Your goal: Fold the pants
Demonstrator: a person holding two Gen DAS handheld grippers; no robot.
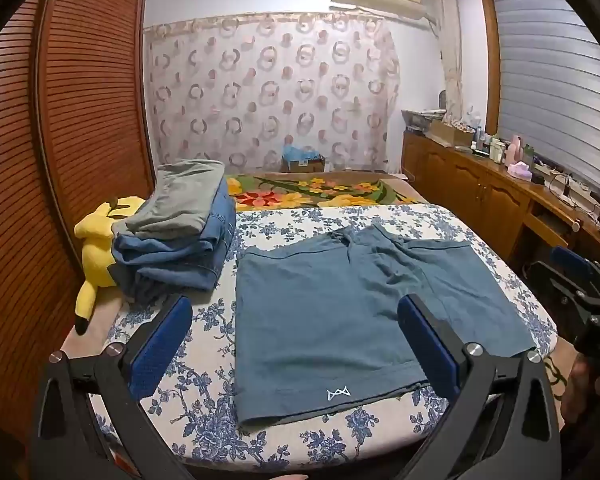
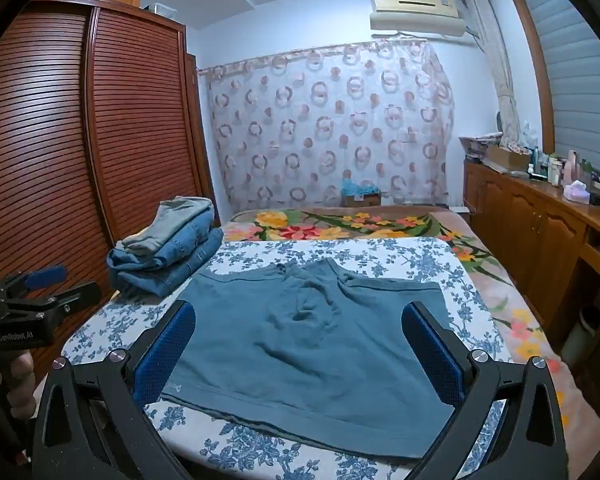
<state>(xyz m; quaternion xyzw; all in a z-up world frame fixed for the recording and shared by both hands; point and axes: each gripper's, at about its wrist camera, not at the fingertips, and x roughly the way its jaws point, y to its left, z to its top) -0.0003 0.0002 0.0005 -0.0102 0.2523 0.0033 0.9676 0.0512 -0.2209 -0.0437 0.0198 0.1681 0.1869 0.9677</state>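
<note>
Teal shorts (image 1: 340, 300) flat at bed's (image 1: 204, 360) near edge. Left gripper (image 1: 296, 340) and right gripper (image 2: 300, 344) spread, empty, above them.

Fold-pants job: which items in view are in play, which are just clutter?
In play:
- teal shorts, spread flat on the floral sheet
- left gripper, open
- right gripper, open

Lying about:
- stack of folded clothes
- yellow plush toy
- bottles on the sideboard

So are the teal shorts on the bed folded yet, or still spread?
Spread flat: the teal cotton shorts lie opened out on the blue-flowered sheet, both legs side by side, waistband far, no fold.
</note>
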